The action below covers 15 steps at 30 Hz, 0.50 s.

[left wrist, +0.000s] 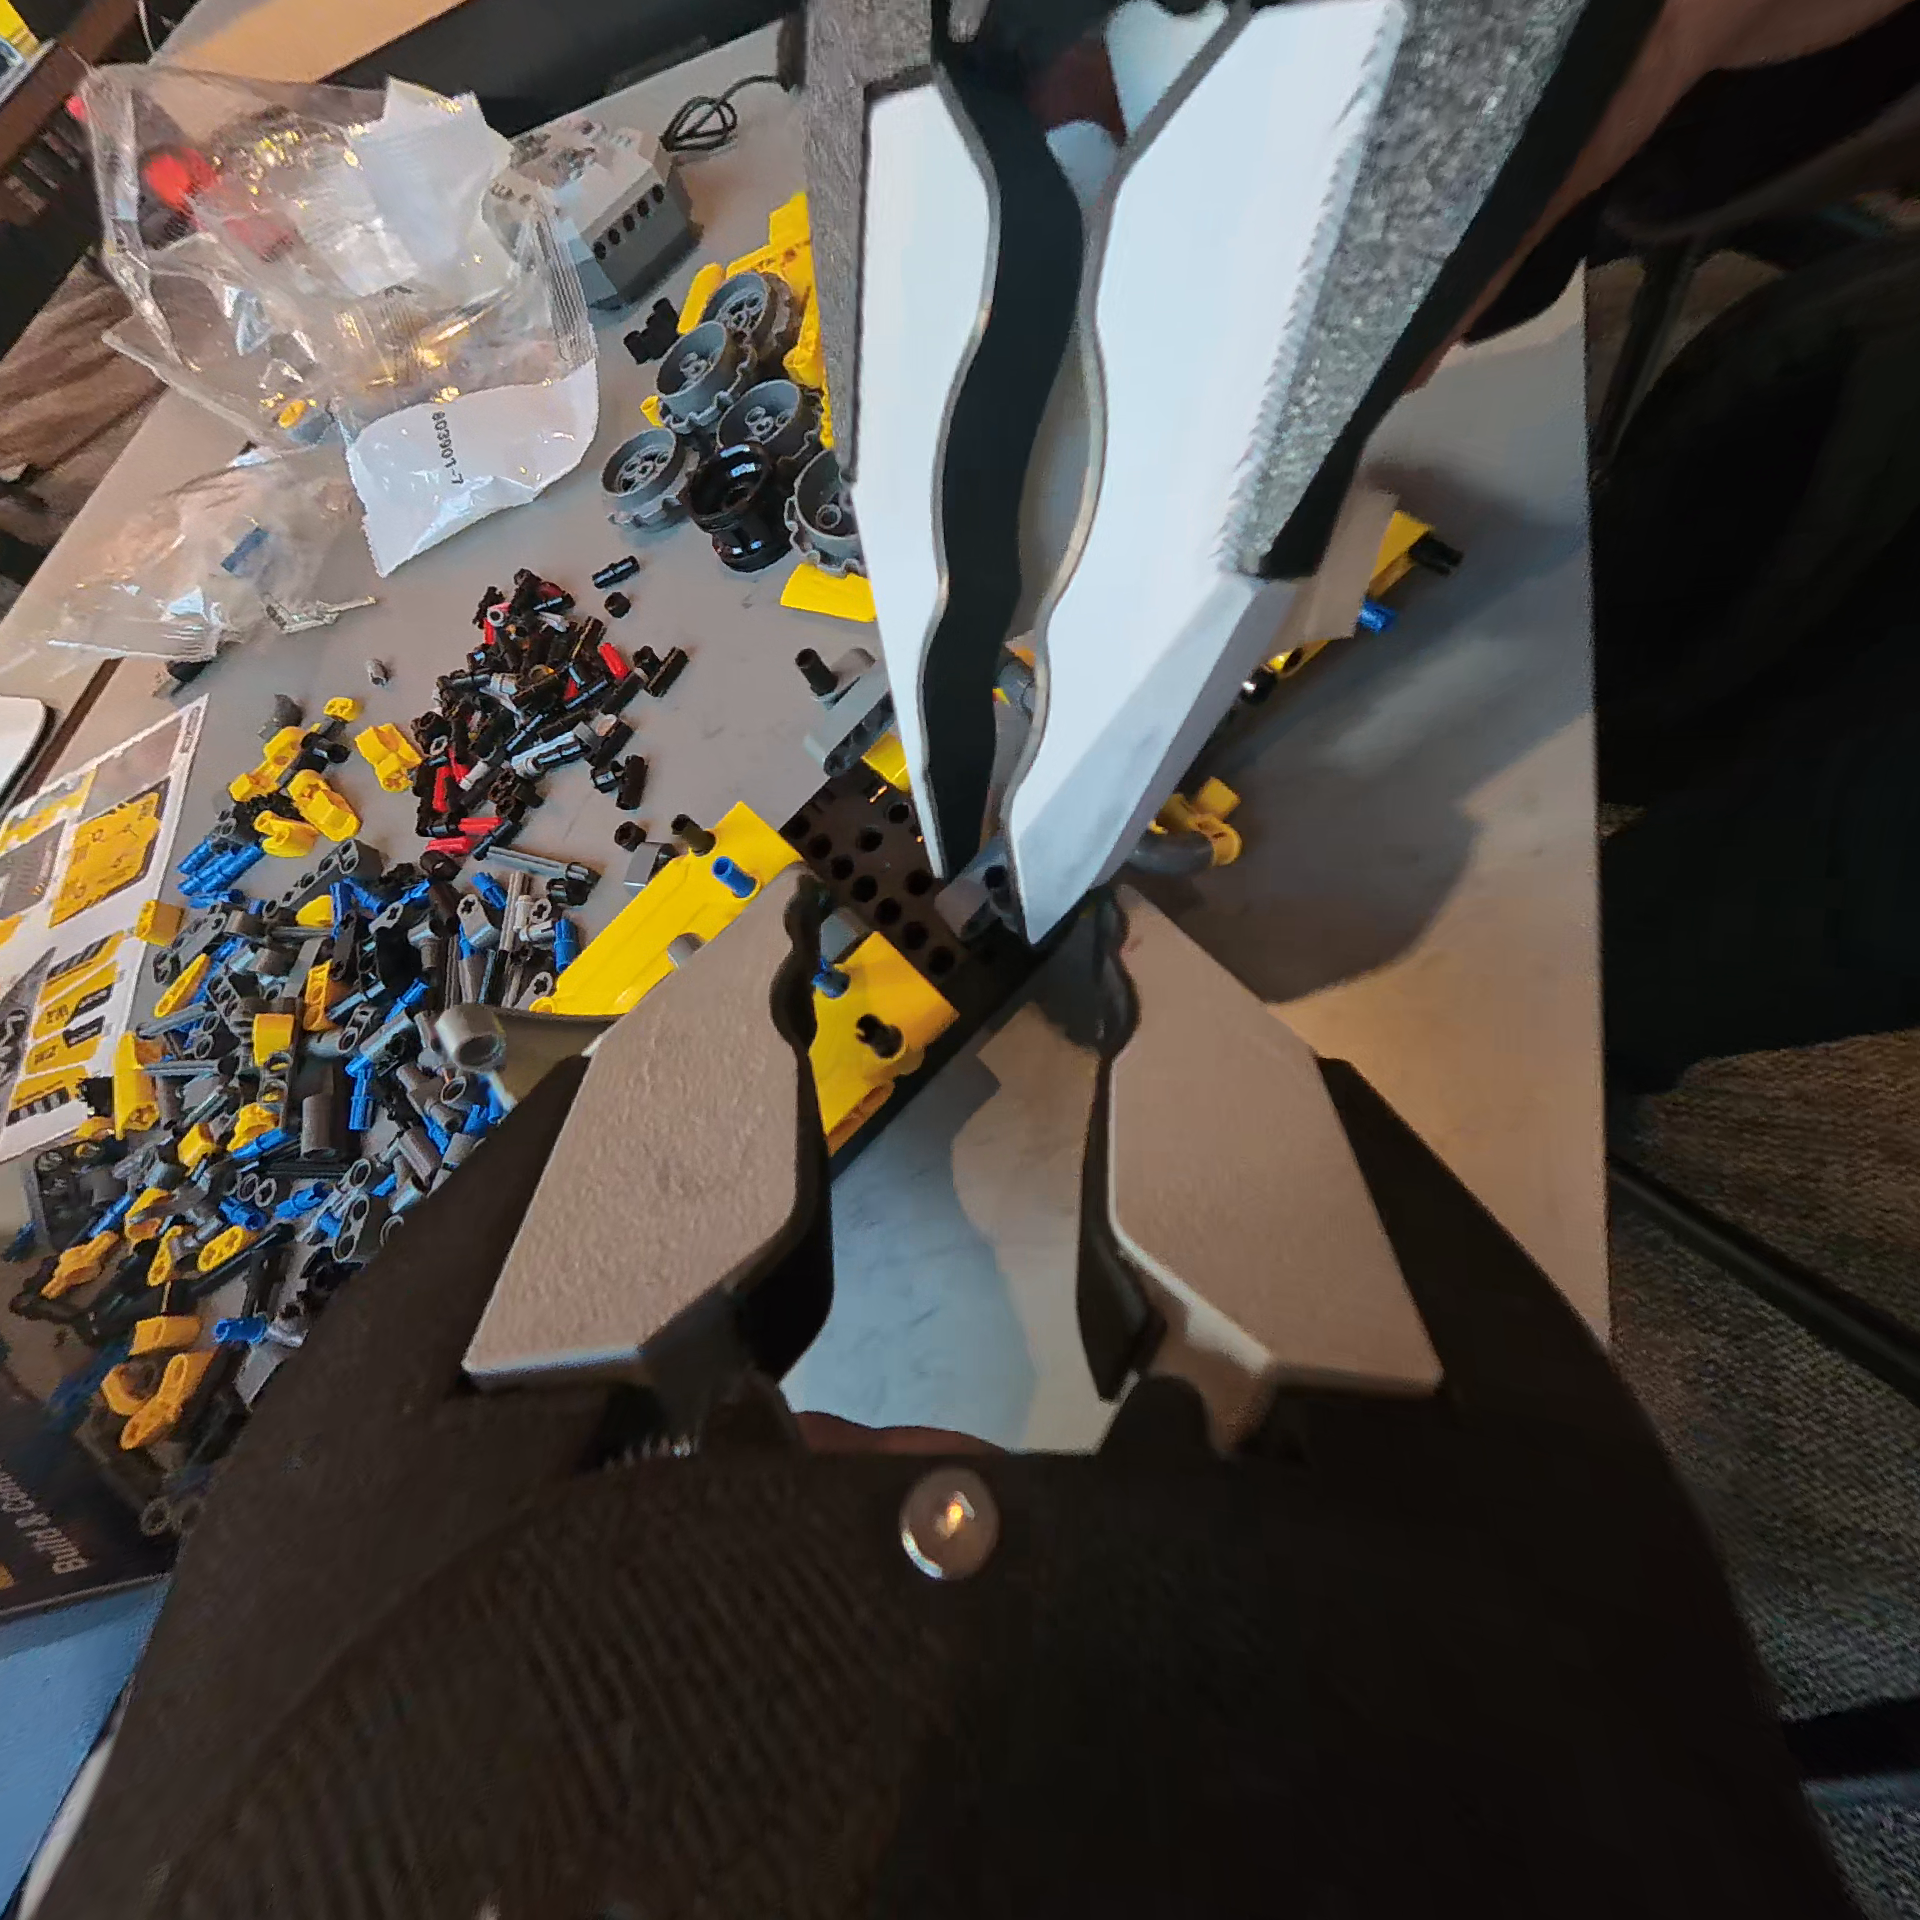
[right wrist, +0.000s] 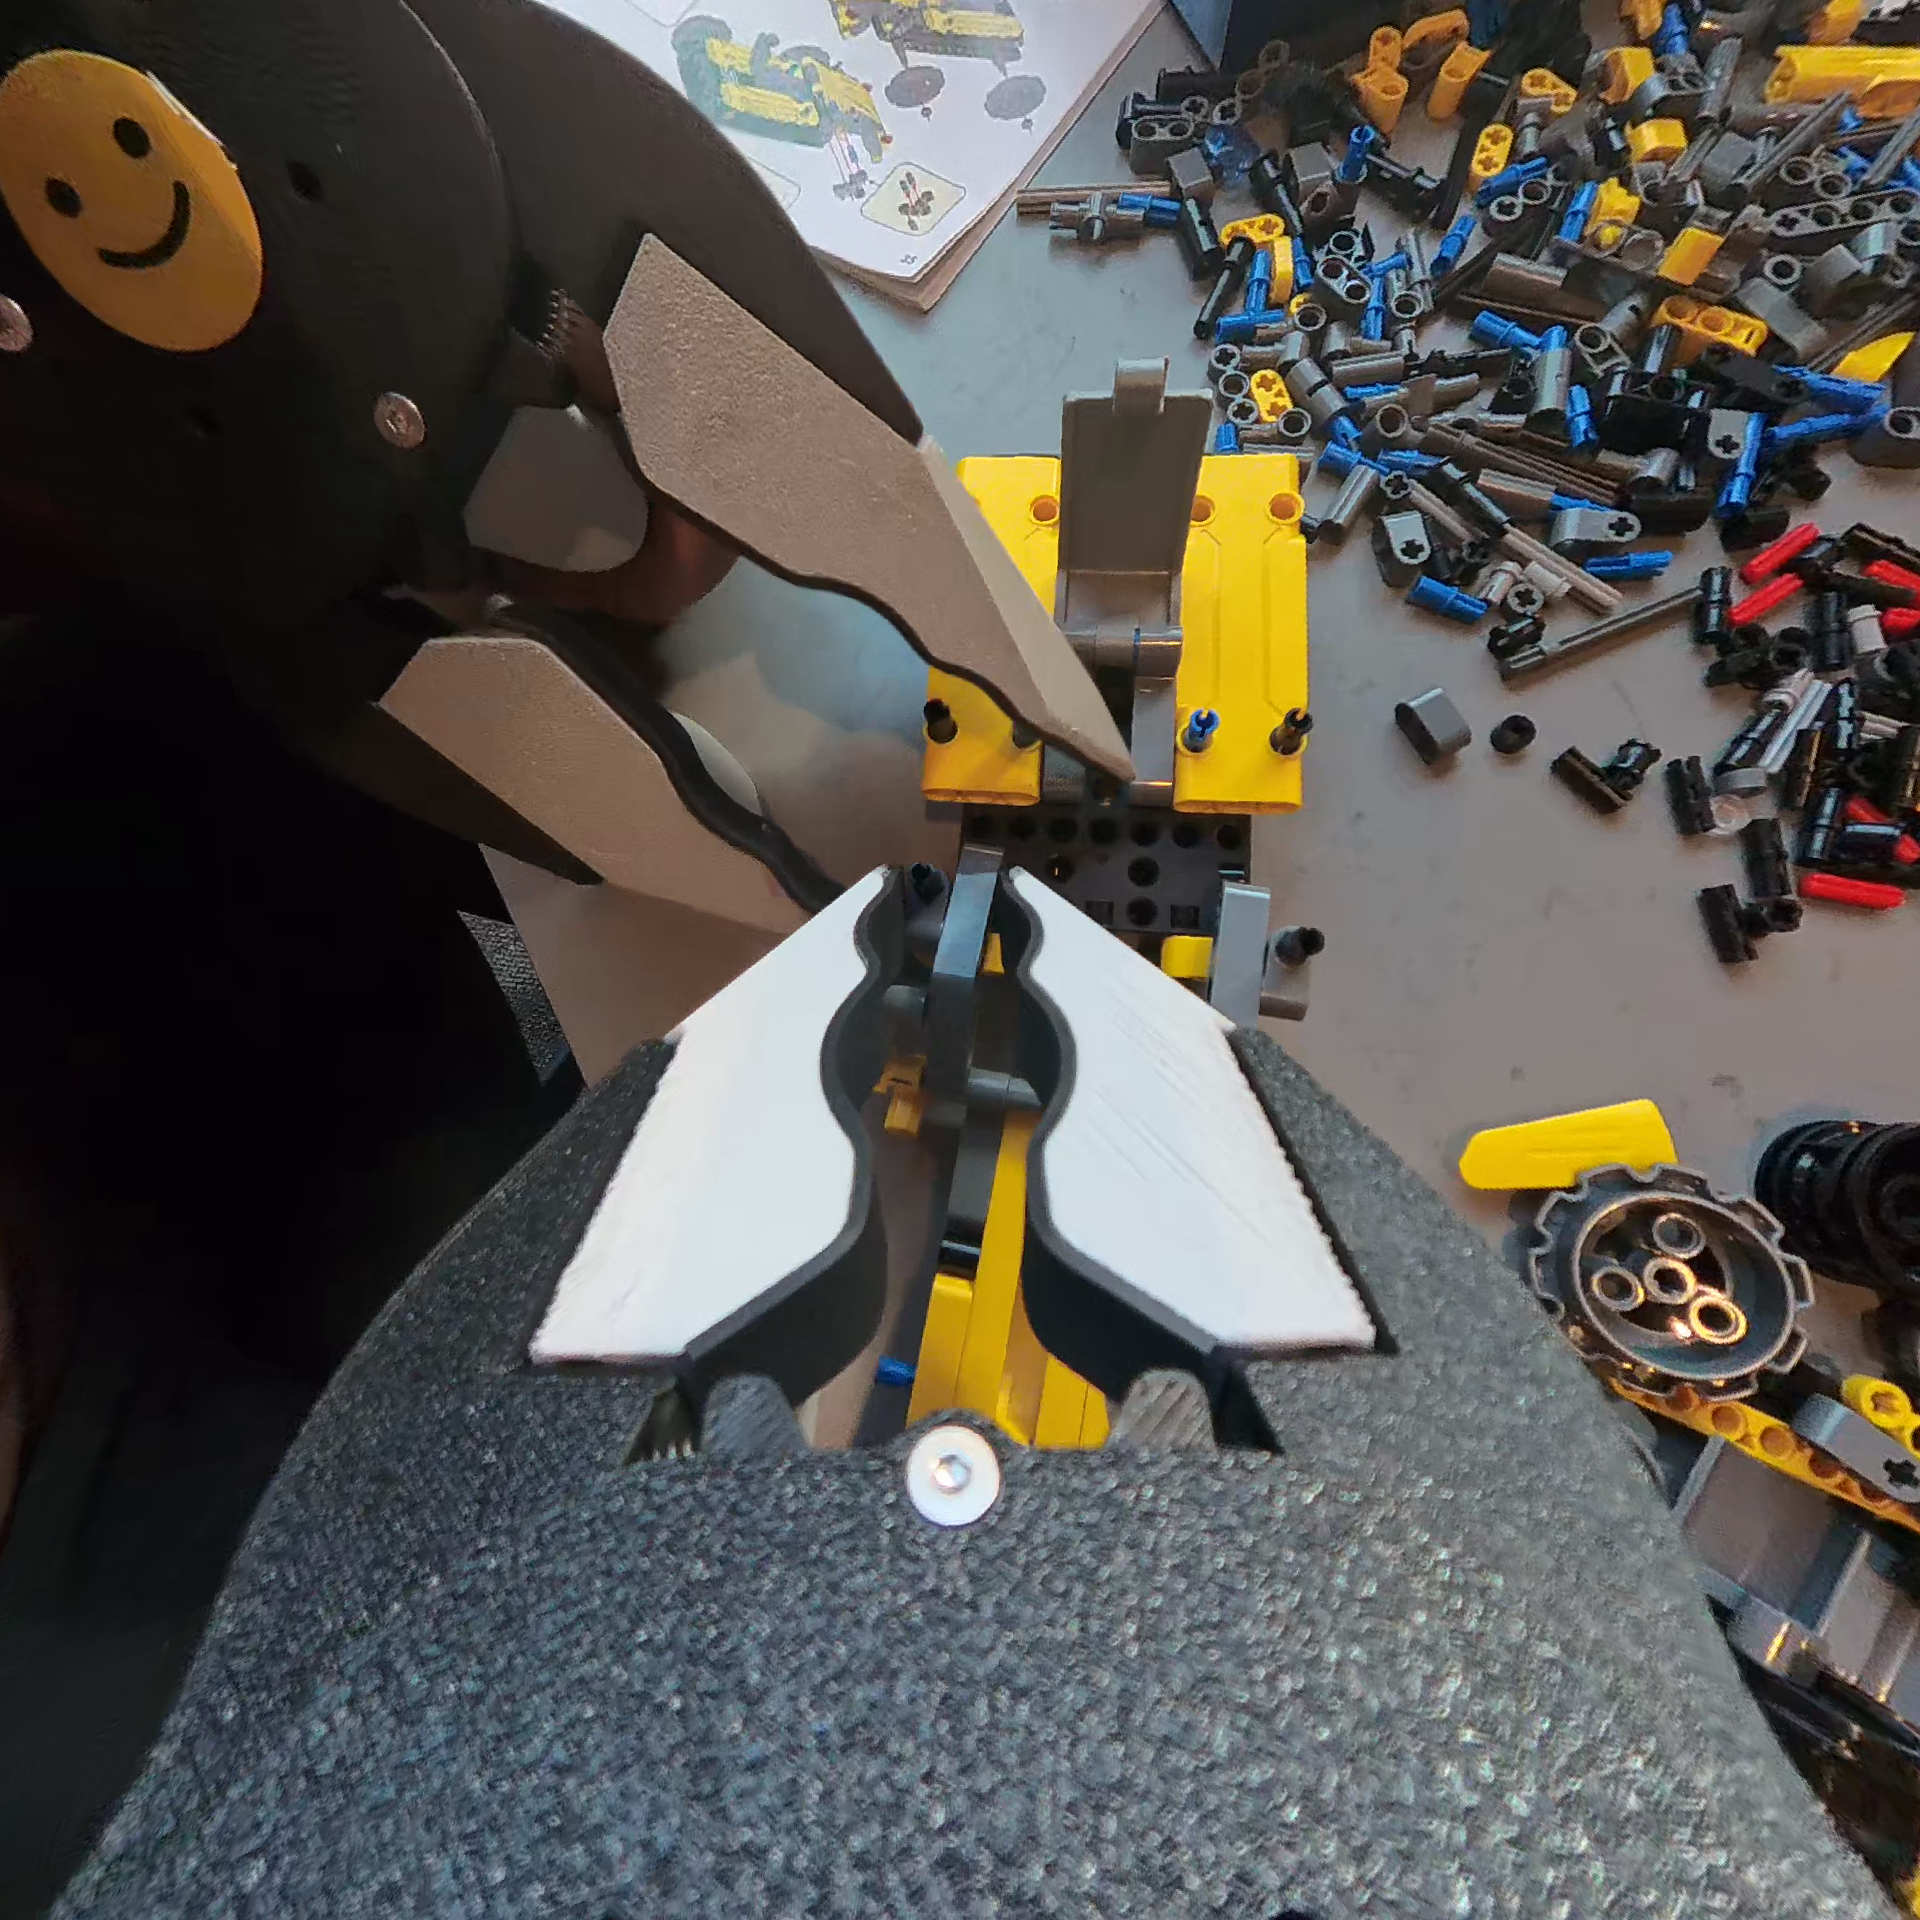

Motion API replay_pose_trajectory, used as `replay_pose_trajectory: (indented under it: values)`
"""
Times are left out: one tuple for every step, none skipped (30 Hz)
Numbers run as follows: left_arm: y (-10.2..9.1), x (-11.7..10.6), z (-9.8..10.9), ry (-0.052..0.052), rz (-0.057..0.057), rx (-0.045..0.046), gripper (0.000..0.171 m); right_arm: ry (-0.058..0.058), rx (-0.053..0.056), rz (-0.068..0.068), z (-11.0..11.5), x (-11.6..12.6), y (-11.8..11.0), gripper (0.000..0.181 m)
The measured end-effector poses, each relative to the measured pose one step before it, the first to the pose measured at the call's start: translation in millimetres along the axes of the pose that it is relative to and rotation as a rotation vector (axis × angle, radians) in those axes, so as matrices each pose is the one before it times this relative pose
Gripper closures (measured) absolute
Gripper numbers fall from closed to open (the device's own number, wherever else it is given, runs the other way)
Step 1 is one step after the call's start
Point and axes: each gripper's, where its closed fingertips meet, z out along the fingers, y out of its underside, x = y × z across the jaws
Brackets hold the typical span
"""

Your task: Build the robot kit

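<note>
A part-built yellow and black brick model (right wrist: 1242, 623) lies on the grey table, with a grey seat piece (right wrist: 1127, 468) standing up on it. My right gripper (right wrist: 953, 873), with white fingers, is shut on a dark grey beam (right wrist: 961, 966) that stands at the model's near end. My left gripper (left wrist: 961, 894), with grey fingers, is open. It straddles the model's black perforated plate (left wrist: 873, 852). In the right wrist view the left gripper (right wrist: 977, 836) comes in from the upper left, and one fingertip (right wrist: 1112, 764) rests between the yellow panels. The right gripper (left wrist: 997, 899) reaches down from the top in the left wrist view.
A wide pile of small loose pieces (right wrist: 1558, 312) covers the table beside the model. Grey toothed wheels (left wrist: 717, 364), clear plastic bags (left wrist: 312, 260), a grey motor block (left wrist: 634, 229) and an instruction booklet (right wrist: 883, 135) lie around. The table edge (left wrist: 1590, 831) is close by. My two grippers' fingertips are within a few centimetres of each other.
</note>
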Motion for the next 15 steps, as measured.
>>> replay_pose_trajectory:
  values:
    - [-2.03,0.28,-2.03,0.0056,-0.0033,0.01946,0.12,-0.0053,0.0076,0.0029,1.07,-0.24,-0.45,0.167]
    - [-1.37,-0.97,-2.02,-0.0022,-0.0068,0.01487,0.12,-0.0094,0.013,0.0045,0.43,-0.48,-1.27,0.167]
    - [-1.1,-1.56,-1.09,-0.0094,-0.0044,0.0107,0.119,-0.0106,0.0133,0.0072,-0.23,0.06,-0.99,0.167]
    - [-1.39,0.45,-0.85,-0.0037,0.009,0.01058,0.121,-0.0062,0.0078,0.0077,-0.42,0.99,0.04,0.168]
    - [-0.78,0.87,-0.46,-0.0051,0.0144,0.00622,0.12,-0.0014,0.0041,0.004,-0.17,1.43,0.84,0.168]
    - [0.9,0.42,0.74,-0.0103,0.016,-0.00811,0.118,-0.0013,0.0056,0.0,0.01,0.92,0.44,0.168]
    - [1.97,2.91,1.85,0.0025,0.0258,-0.01807,0.115,-0.0055,0.0052,-0.0013,0.03,0.11,0.37,0.168]
    - [2.6,1.92,2.16,-0.0054,0.0256,-0.023,0.114,-0.0078,0.0055,0.0003,-0.07,-0.04,0.09,0.168]
    - [3.78,1.1,2.9,-0.0091,0.0198,-0.03285,0.112,-0.0071,0.0061,0.0011,-0.3,0.14,0.07,0.168]
    - [3.44,-0.54,2.69,-0.0159,0.0111,-0.03094,0.114,-0.006,0.0048,0.0001,-0.31,0.28,0.18,0.168]
    - [-0.02,-1.69,0.27,-0.0145,0.0008,-0.00024,0.117,-0.0067,0.0039,0.0004,-0.68,0.2,0.42,0.168]
    - [0.01,-1.17,-0.47,-0.0048,-0.0062,0.00107,0.117,-0.0062,0.005,0.0012,-0.89,0.14,0.11,0.168]
    - [-0.15,-2.82,-0.62,-0.0143,-0.0117,0.0027,0.12,-0.003,0.0071,0.0011,-0.84,0.36,-0.19,0.168]
    - [-0.73,-2.01,-0.9,-0.0121,-0.0061,0.00695,0.12,0.001,0.0049,0.0017,-0.6,0.98,0.27,0.168]
    - [-1.08,-0.31,-0.84,-0.0049,0.0024,0.00897,0.121,0.0019,0.0035,0.0028,-0.13,1.07,0.51,0.168]
